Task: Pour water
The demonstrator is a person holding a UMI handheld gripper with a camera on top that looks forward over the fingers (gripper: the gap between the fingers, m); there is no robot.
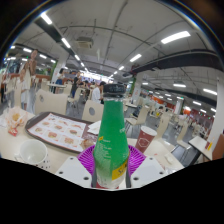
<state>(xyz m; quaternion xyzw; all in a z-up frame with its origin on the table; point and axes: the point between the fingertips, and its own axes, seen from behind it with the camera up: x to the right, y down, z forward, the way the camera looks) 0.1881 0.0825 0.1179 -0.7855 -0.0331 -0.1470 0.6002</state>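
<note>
Green translucent plastic formed the tall bottle [111, 140] that stood upright in the middle of the scene, capped with a green screw top and carrying a pale label with a yellow patch low on its body. The gripper [112, 160] held it: the two fingers, each faced with a purple pad [89, 158], pressed against the bottle's lower half from either side, with no gap visible between pad and plastic. The bottle's base was hidden below the fingers, so whether it rested on anything could not be told.

Just to the right of the bottle, and a little beyond it, stood a light paper cup with a reddish pattern [147, 137], upright on a white tabletop [168, 170]. To the left of the bottle, well apart from it, a flat tray lined with a printed paper sheet [60, 129] lay on another pale table surface. Nearer than the tray and also left of the bottle sat a white rounded object [33, 150], too indistinct to identify.

Behind the bottle spread a large indoor seating hall with many tables and chairs. Several people [78, 86] were seated or standing far behind the bottle. Long bright ceiling lights [176, 37] ran overhead above it.
</note>
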